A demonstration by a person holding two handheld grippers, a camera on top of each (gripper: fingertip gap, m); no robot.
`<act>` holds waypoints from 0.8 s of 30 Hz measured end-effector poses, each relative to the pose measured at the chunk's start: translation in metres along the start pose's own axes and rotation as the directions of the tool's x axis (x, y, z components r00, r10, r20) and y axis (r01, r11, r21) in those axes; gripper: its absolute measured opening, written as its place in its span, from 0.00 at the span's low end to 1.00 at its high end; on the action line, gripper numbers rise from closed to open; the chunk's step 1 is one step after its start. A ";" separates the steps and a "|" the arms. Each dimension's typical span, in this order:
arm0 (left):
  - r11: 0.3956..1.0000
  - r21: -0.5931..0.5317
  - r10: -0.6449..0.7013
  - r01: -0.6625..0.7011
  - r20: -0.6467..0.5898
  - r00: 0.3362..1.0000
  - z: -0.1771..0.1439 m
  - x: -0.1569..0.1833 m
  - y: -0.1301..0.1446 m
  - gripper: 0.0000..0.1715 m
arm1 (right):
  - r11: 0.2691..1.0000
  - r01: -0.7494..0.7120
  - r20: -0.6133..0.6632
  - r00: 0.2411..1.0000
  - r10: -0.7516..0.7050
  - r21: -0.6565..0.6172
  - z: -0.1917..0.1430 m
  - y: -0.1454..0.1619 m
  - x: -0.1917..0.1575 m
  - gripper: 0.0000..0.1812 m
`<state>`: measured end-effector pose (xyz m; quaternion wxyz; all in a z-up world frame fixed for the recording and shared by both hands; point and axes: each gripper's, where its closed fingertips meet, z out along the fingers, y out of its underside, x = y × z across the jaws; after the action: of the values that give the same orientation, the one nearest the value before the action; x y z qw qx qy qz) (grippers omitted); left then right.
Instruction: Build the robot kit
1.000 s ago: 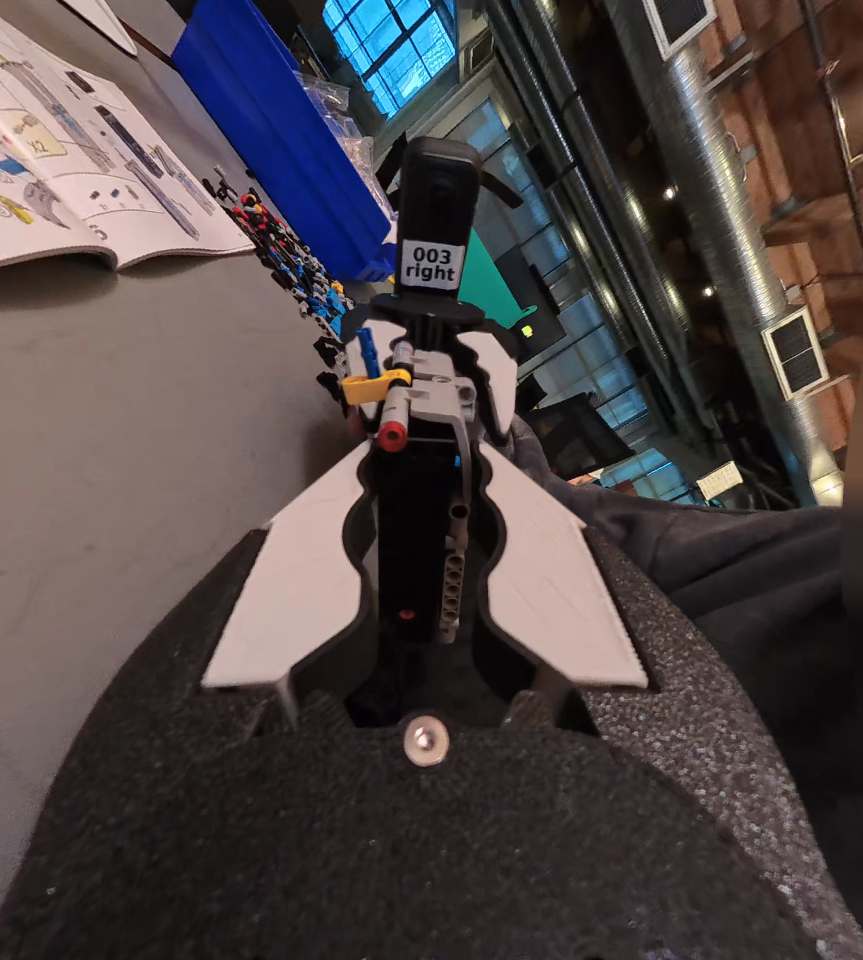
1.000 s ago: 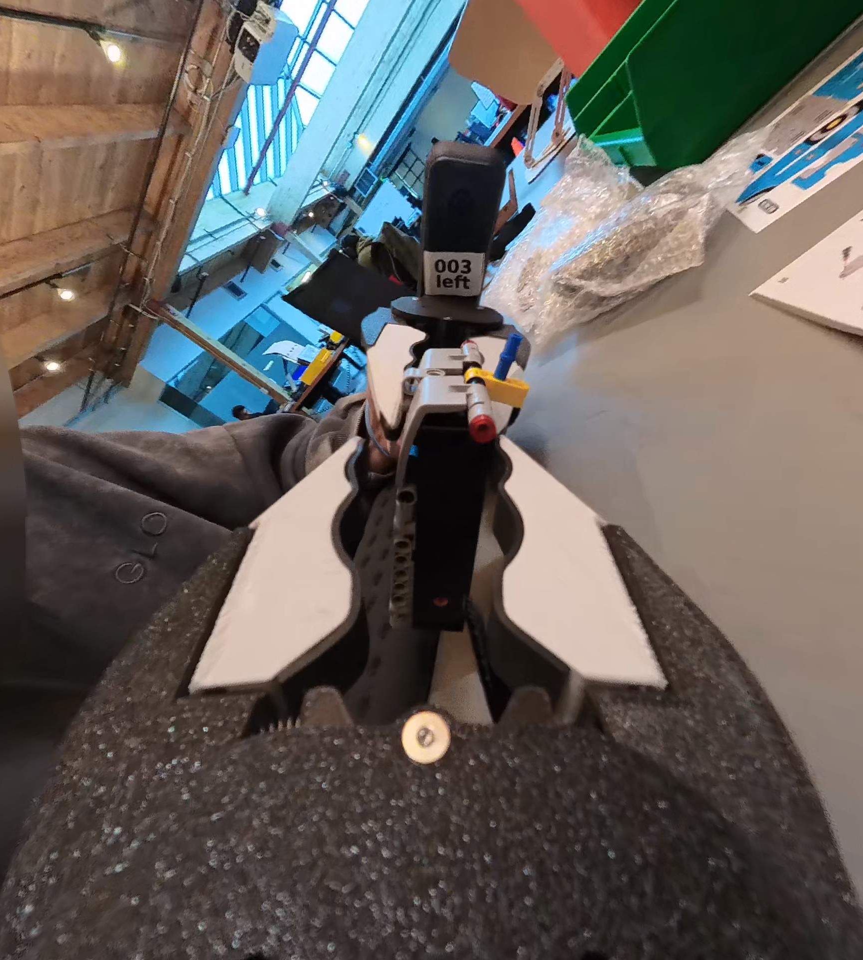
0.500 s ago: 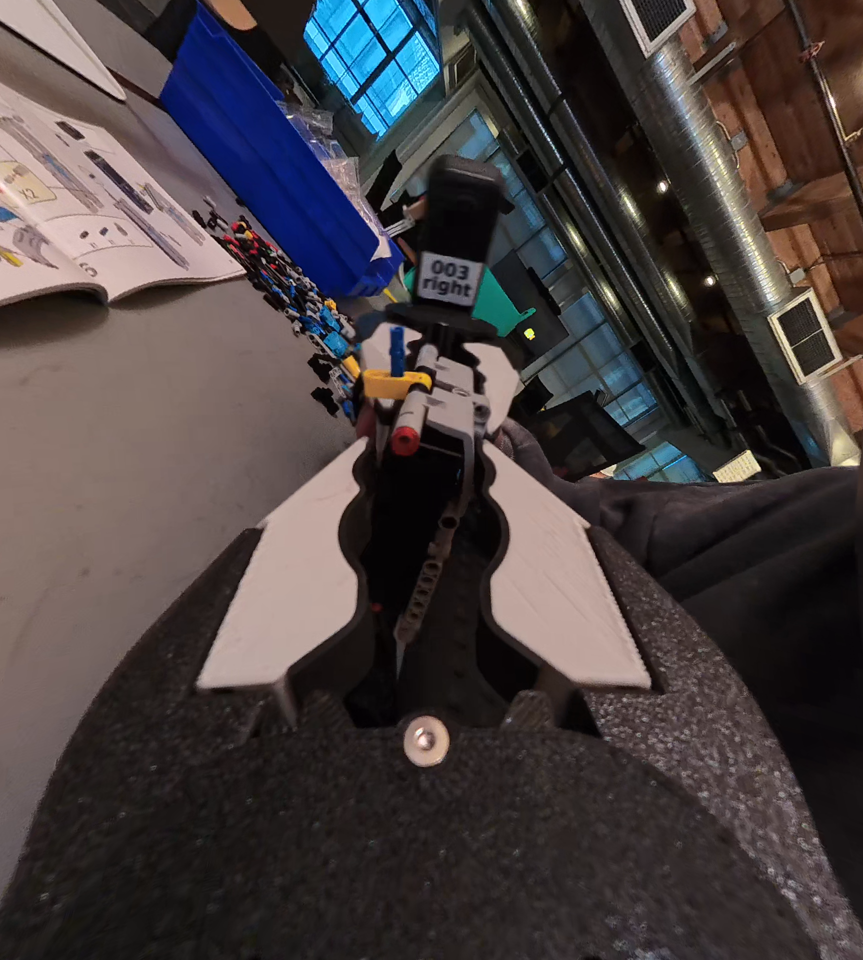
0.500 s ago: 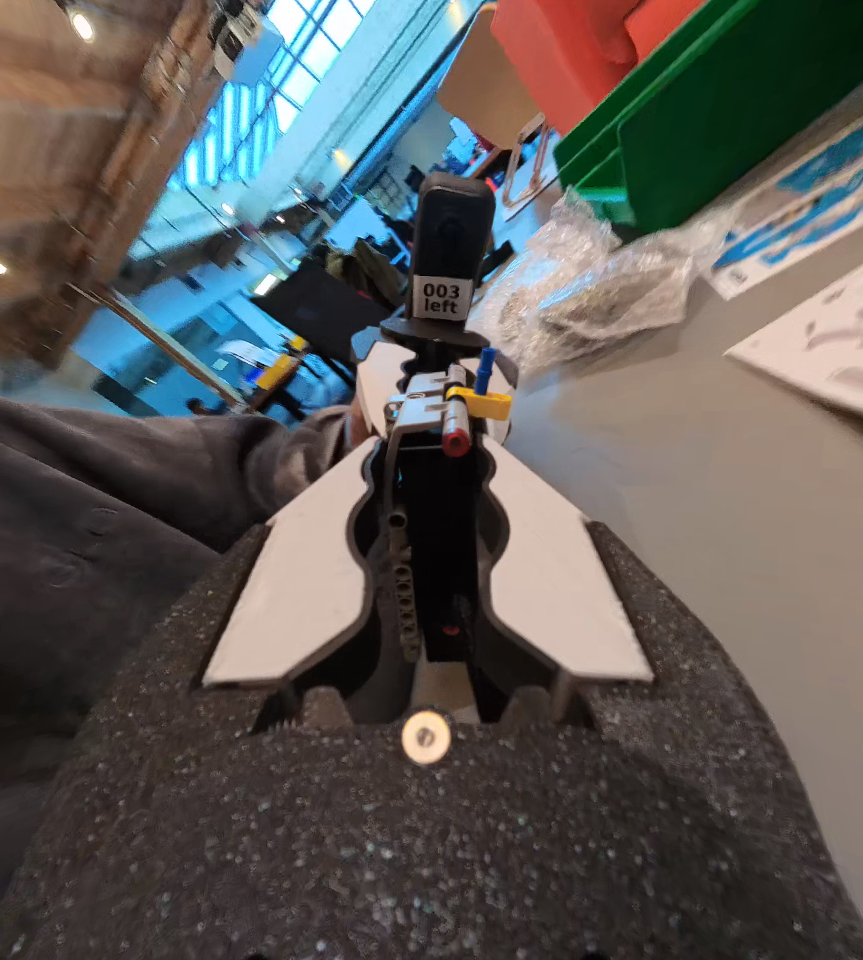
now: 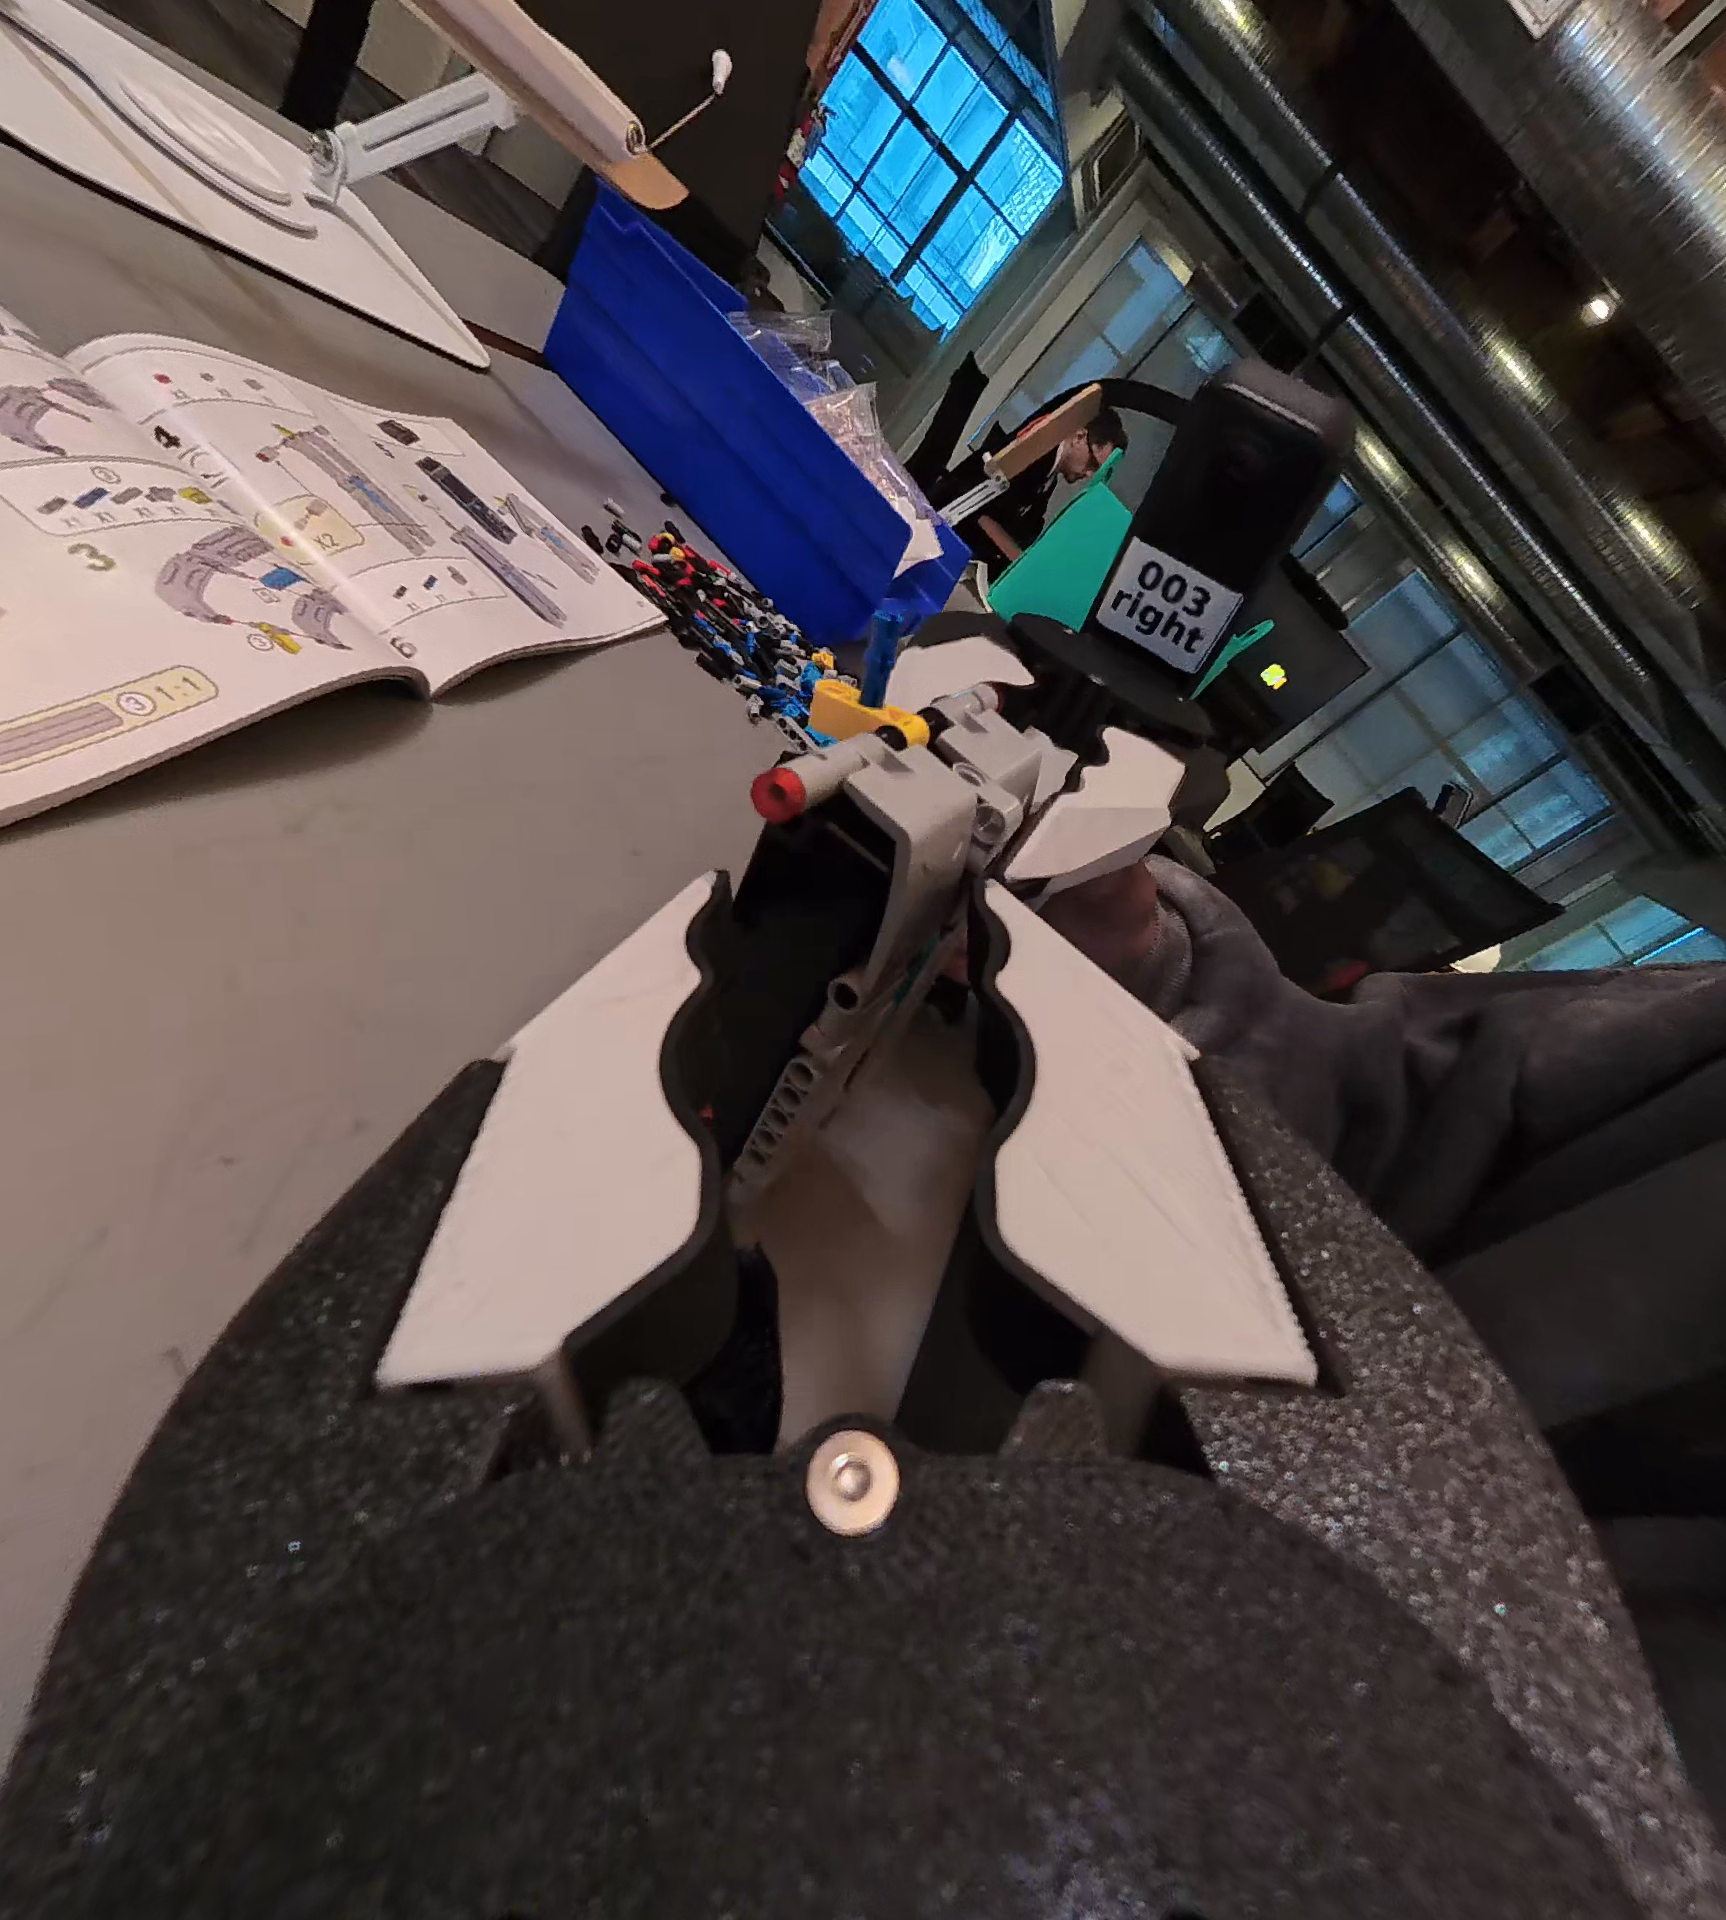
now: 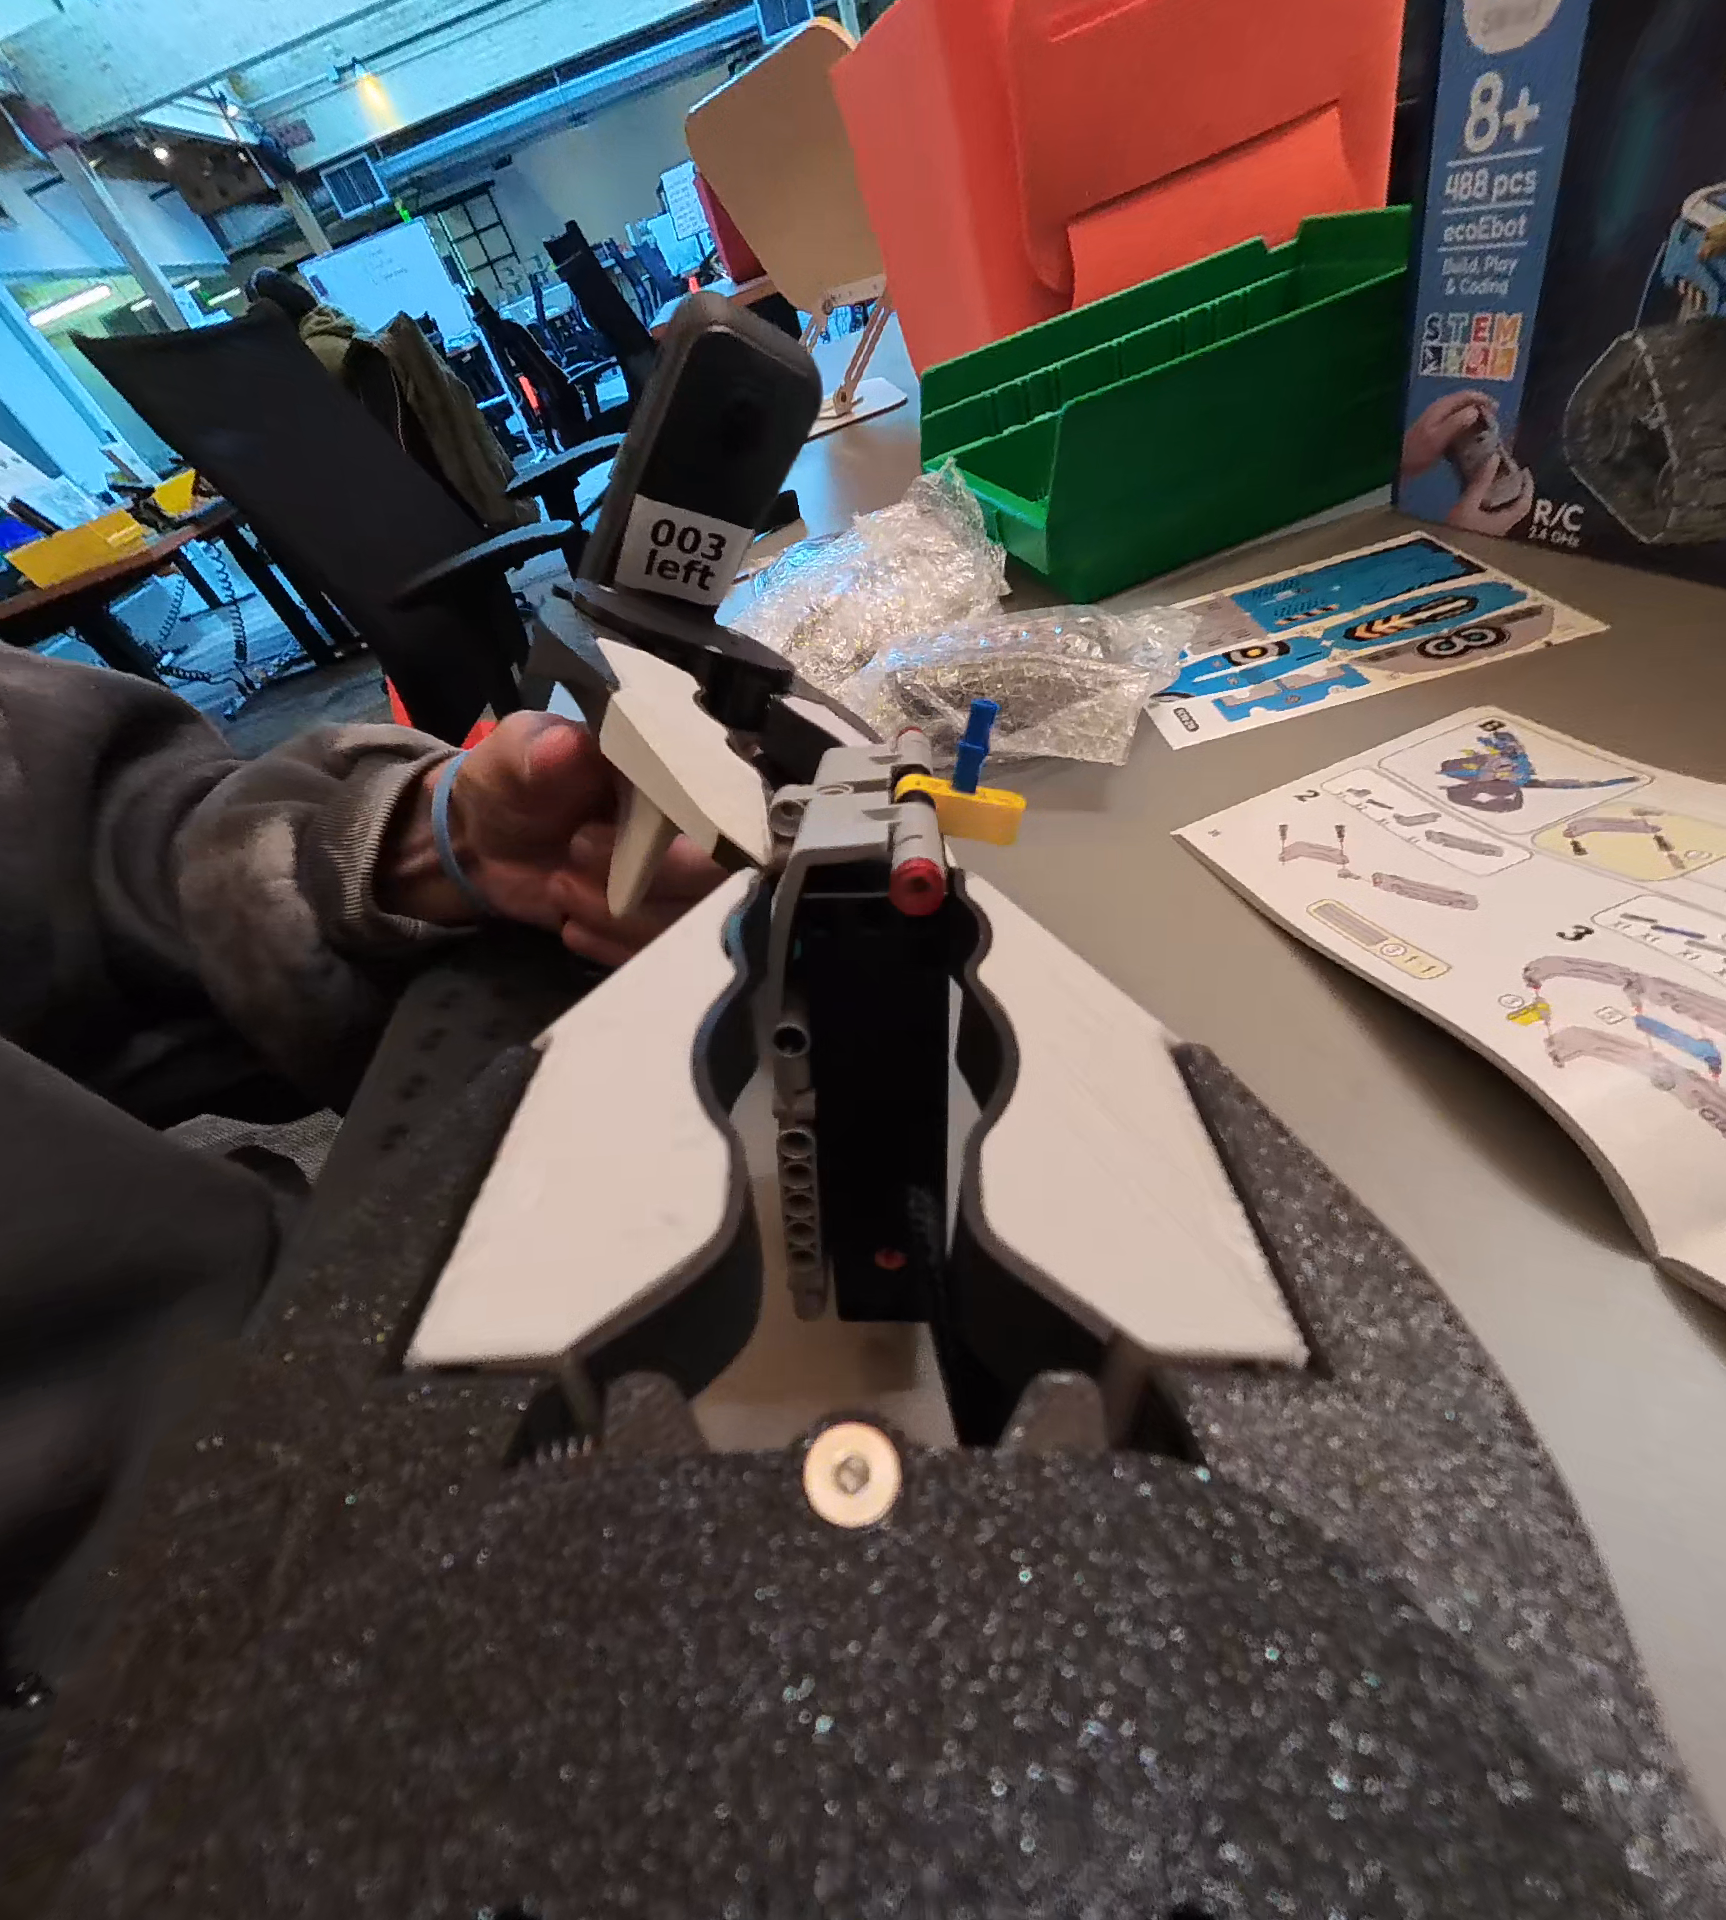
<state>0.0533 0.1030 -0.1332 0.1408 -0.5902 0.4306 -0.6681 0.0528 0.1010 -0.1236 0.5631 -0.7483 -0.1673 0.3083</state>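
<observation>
A brick assembly hangs above the grey table. It is a black block with grey beams, a red-tipped pin, a yellow piece and a blue pin. My right gripper is shut on it, with both pads pressed against the black block. My left gripper faces it from the other end with its jaws open. The assembly stands slantwise between its pads, and they do not press on it. In the right wrist view the left gripper is tilted, and one white finger rests by the grey corner. The right gripper also shows in the left wrist view.
An open instruction booklet lies on the table, also in the right wrist view. A pile of small parts lies beside a blue bin. A green bin, plastic bags, a sticker sheet and a kit box stand farther off. Left and right tips are no more than a few centimetres apart.
My right pads closed onto the assembly and have stayed on it. My left jaws have widened and let go of it. Both grippers have tilted, so the table shows flatter.
</observation>
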 end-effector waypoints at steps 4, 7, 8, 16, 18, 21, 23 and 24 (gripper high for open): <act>0.999 0.032 0.010 -0.010 -0.006 1.000 -0.007 0.002 -0.003 0.26 | 0.998 0.061 0.007 0.998 -0.061 -0.005 0.002 0.004 -0.002 0.18; 0.994 0.103 0.027 -0.022 -0.048 0.998 -0.016 0.009 -0.013 0.24 | 0.986 0.137 -0.012 0.990 -0.139 -0.094 0.003 0.022 0.001 0.18; 0.995 0.101 0.031 -0.026 -0.052 0.998 -0.016 0.010 -0.013 0.23 | 0.985 0.146 -0.014 0.989 -0.148 -0.095 0.003 0.022 0.001 0.18; 0.965 0.022 0.257 -0.260 0.086 0.963 -0.008 0.012 -0.002 0.26 | 0.981 0.162 -0.014 0.986 -0.165 -0.103 0.004 0.022 0.000 0.19; 0.951 -0.010 0.308 -0.309 0.136 0.942 -0.004 0.008 0.000 0.27 | 0.979 0.163 -0.018 0.986 -0.167 -0.121 0.006 0.025 0.000 0.20; 0.944 -0.017 0.327 -0.328 0.151 0.933 -0.003 0.007 0.001 0.25 | 0.975 0.178 -0.025 0.983 -0.183 -0.130 0.007 0.026 -0.001 0.21; 0.943 -0.016 0.329 -0.331 0.153 0.932 -0.003 0.007 0.001 0.25 | 0.978 0.168 -0.024 0.985 -0.172 -0.126 0.007 0.026 -0.001 0.21; 0.942 -0.017 0.333 -0.335 0.153 0.930 -0.003 0.008 0.001 0.25 | 0.978 0.167 -0.025 0.985 -0.171 -0.126 0.007 0.026 -0.001 0.21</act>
<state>0.0479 0.0983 -0.1288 0.2878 -0.5574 0.5096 -0.5888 0.0450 0.0976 -0.1489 0.5428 -0.7700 -0.2391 0.2351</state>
